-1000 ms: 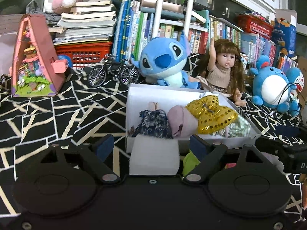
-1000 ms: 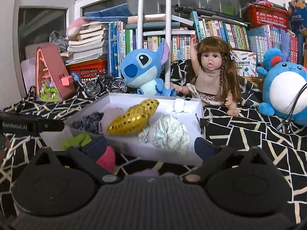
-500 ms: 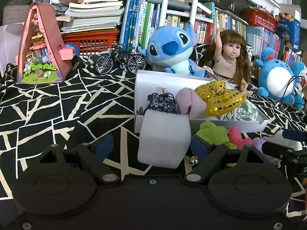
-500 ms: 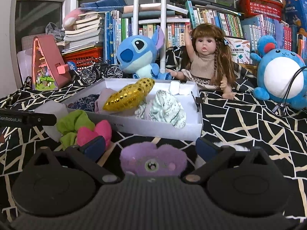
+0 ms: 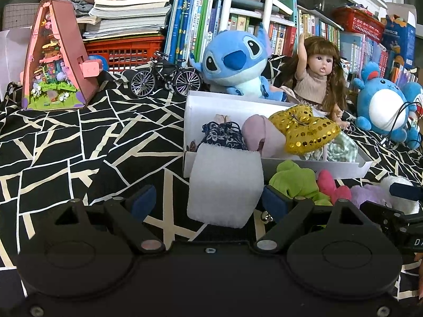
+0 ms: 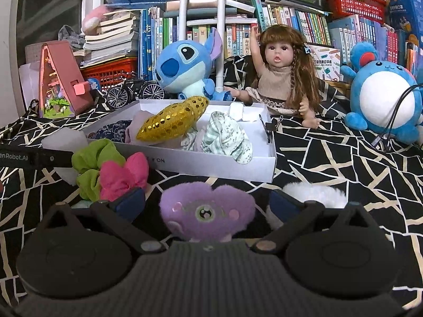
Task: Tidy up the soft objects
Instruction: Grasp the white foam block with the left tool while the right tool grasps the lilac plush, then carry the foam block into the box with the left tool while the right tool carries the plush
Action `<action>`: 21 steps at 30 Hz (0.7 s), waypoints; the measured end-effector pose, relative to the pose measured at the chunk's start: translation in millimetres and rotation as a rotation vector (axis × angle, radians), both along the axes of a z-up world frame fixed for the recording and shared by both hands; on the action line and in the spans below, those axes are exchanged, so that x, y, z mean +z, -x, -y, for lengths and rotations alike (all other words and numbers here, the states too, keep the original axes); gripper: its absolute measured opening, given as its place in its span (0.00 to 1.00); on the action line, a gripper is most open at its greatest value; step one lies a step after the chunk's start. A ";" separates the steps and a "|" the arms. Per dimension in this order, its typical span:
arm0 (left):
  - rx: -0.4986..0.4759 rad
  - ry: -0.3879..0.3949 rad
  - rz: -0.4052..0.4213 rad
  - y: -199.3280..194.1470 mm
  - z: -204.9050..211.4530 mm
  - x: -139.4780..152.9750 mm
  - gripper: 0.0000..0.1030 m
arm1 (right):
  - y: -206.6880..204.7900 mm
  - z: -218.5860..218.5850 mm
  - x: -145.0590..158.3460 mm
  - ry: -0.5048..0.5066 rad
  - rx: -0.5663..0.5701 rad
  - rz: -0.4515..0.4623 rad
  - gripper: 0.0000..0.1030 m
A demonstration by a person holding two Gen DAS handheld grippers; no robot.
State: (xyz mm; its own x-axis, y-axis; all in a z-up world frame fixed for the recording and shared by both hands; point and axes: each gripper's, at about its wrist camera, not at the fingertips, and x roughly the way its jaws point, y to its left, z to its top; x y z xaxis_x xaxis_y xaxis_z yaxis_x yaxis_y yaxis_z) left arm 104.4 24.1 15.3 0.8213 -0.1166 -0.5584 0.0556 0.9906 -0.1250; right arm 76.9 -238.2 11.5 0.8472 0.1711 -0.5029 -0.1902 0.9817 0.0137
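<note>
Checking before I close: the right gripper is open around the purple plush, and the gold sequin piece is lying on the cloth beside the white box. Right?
Not quite. The gold sequin piece lies inside the white box, on top of the other soft things, not on the cloth. The right wrist view shows it. The rest holds: the right gripper is open around the purple plush.

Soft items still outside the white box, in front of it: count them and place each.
5: white foam block at the box's left corner, green scrunchie, pink plush, purple plush, white fluffy ball. More may be hidden.
</note>
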 end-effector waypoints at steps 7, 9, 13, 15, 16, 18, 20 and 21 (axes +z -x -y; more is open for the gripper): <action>-0.001 -0.001 -0.004 -1.4 1.3 -0.9 0.84 | 0.0 -5.4 -4.9 0.026 0.006 -0.008 1.00; 0.000 -0.002 -0.004 -1.6 1.4 -1.0 0.84 | 0.6 -6.6 -4.9 0.034 0.008 -0.004 1.00; -0.001 0.000 -0.003 -1.8 1.3 -1.2 0.82 | 0.9 -8.3 -5.5 0.045 0.021 -0.004 0.99; -0.002 0.005 -0.004 -2.7 1.9 -1.7 0.81 | 0.9 -9.6 -6.3 0.050 0.025 -0.007 0.97; -0.001 0.007 -0.005 -3.4 2.2 -1.7 0.80 | 0.9 -10.0 -6.6 0.052 0.026 -0.008 0.96; -0.002 0.010 -0.007 -4.4 2.7 -2.4 0.79 | 1.0 -10.4 -7.1 0.053 0.026 -0.008 0.93; -0.004 0.013 -0.009 -5.1 2.8 -2.8 0.76 | 0.9 -10.3 -7.2 0.051 0.026 -0.008 0.91; -0.006 0.013 -0.009 -5.3 2.7 -2.9 0.74 | 1.1 -10.0 -7.3 0.049 0.024 -0.008 0.89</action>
